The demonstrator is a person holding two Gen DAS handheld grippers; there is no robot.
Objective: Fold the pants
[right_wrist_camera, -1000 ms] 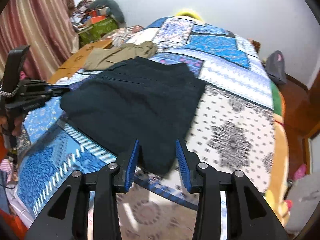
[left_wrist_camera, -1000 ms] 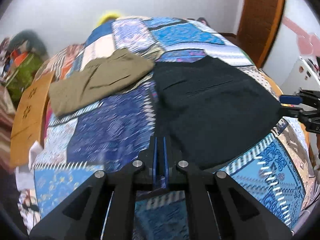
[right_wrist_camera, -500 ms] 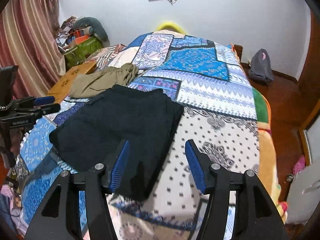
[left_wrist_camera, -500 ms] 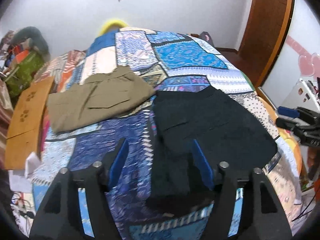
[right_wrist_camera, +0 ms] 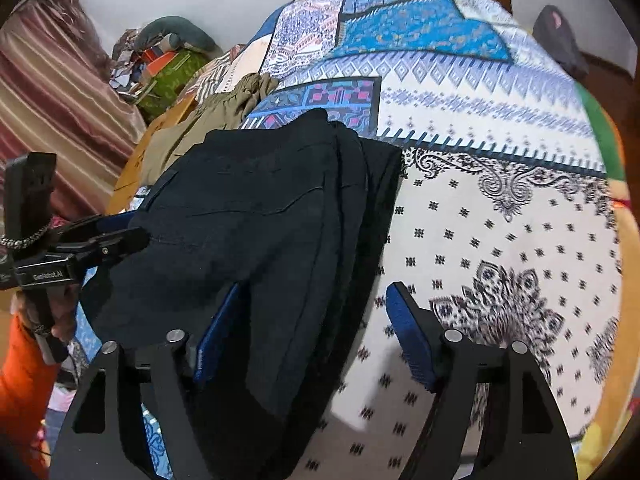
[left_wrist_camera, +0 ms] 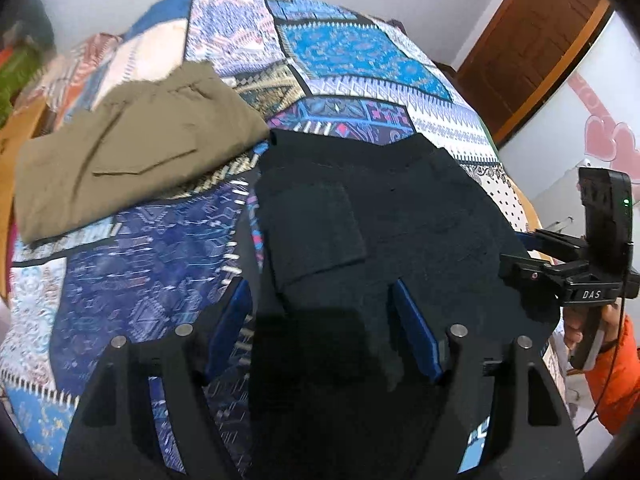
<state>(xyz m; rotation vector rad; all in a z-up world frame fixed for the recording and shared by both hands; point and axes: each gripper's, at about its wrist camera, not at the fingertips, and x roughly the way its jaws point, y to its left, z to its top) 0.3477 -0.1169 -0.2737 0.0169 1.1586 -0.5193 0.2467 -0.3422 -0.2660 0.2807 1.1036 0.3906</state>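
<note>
Black pants (left_wrist_camera: 384, 224) lie folded on the patchwork bedspread (left_wrist_camera: 352, 40); they also show in the right wrist view (right_wrist_camera: 260, 216). My left gripper (left_wrist_camera: 322, 328) is open, low over the near left edge of the pants, with cloth between its blue pads. My right gripper (right_wrist_camera: 308, 340) is open over the near right edge, its left pad over the cloth, its right pad over the bedspread (right_wrist_camera: 500, 220). Each gripper shows in the other's view, the right one (left_wrist_camera: 532, 248) and the left one (right_wrist_camera: 116, 236).
Folded olive pants (left_wrist_camera: 132, 148) lie to the left of the black ones, also seen in the right wrist view (right_wrist_camera: 224, 108). A wooden bedside panel (right_wrist_camera: 160, 128), a striped curtain (right_wrist_camera: 52, 112) and clutter stand at left. A wooden door (left_wrist_camera: 532, 36) stands at right.
Both grippers opened wider, pulled back for a moment, then came down close over the near edge of the black pants. The left gripper went from shut to open.
</note>
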